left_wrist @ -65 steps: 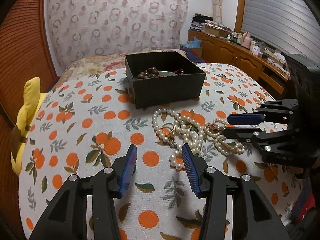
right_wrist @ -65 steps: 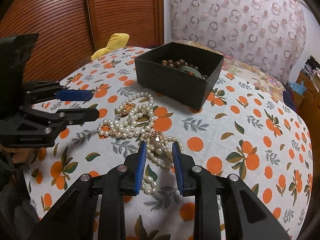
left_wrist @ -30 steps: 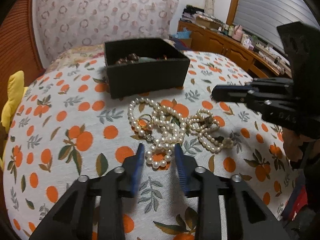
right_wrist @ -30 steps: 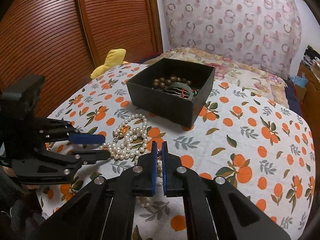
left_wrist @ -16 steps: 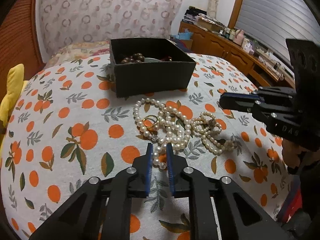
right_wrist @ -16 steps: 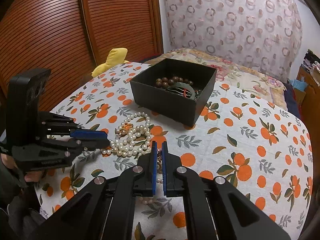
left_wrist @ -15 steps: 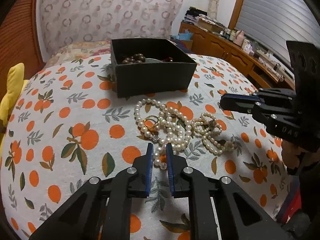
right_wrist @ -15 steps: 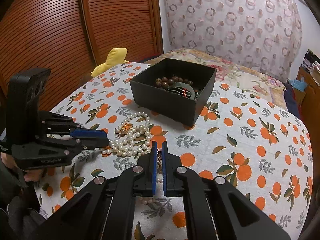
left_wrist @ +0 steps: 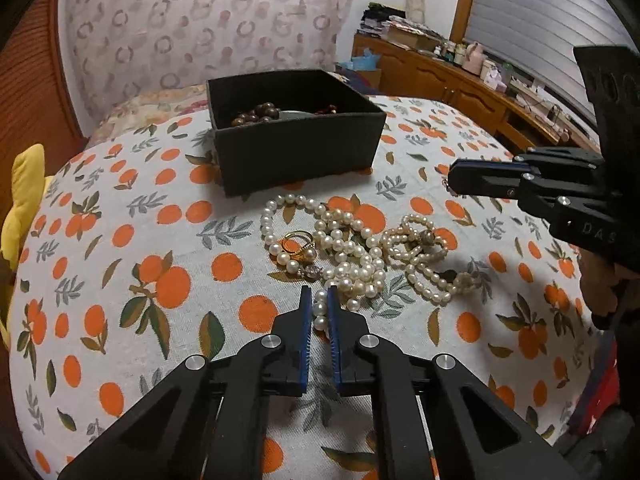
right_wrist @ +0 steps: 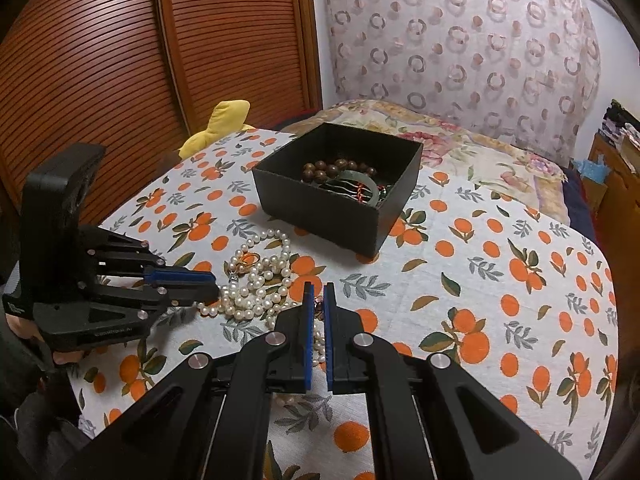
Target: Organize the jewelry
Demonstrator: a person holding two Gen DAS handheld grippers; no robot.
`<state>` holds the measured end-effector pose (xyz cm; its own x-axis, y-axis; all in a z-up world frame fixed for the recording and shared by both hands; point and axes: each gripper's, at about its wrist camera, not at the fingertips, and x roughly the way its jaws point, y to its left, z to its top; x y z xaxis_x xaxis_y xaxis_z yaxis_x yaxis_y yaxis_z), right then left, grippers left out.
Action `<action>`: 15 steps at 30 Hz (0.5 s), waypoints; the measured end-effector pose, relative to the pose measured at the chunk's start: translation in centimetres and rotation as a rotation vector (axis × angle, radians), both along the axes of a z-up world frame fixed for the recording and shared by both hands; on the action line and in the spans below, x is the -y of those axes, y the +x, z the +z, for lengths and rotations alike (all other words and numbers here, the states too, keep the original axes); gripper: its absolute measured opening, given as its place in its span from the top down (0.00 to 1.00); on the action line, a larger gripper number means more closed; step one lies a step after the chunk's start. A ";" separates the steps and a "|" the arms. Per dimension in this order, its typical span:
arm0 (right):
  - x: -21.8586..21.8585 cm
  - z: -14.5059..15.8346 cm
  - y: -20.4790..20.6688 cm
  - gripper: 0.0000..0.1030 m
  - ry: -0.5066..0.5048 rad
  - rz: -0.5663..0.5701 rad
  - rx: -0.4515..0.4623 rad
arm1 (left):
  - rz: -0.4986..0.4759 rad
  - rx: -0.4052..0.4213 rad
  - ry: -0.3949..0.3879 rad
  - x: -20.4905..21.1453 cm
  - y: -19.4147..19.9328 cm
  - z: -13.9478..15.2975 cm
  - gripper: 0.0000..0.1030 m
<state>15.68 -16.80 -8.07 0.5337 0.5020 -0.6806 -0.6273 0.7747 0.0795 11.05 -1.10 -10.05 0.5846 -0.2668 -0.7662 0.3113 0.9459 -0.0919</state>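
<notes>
Since a couple seconds back, both claws went from spread wide to nearly pressed together. Left claw (left_wrist: 317,300) now pinches the loose end of the white pearl necklace (left_wrist: 340,248) lying on the desk (left_wrist: 120,280), just in front of the black box (left_wrist: 296,148). Right claw (right_wrist: 316,296) has only a thin gap; hard to tell if it actually holds anything. Looks like the pickup step: next up is lifting the strand clear without dragging the cream pearl strand (left_wrist: 424,256) tangled beside it. Count: two pearl strands, one gold ring (left_wrist: 298,240), one box.
</notes>
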 end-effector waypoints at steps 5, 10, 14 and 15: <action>0.2 0.9 -0.3 0.95 0.006 -0.001 0.015 | 0.013 0.075 -0.043 -0.7 -1.4 3.3 0.94; 0.0 2.3 -0.9 0.95 0.015 0.006 0.043 | 0.025 0.168 -0.060 -1.0 -2.7 7.6 0.94; -0.2 3.4 -1.3 0.95 0.021 0.012 0.064 | 0.026 0.218 -0.086 -1.5 -3.0 10.7 0.94; -0.3 3.6 -1.3 0.95 0.023 0.013 0.067 | 0.026 0.231 -0.086 -1.5 -3.1 11.4 0.94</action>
<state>14.39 -16.52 -4.48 0.5708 0.5240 -0.6321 -0.6416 0.7650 0.0547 7.96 0.38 1.32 0.7493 -0.3078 -0.5863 0.3093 0.9456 -0.1012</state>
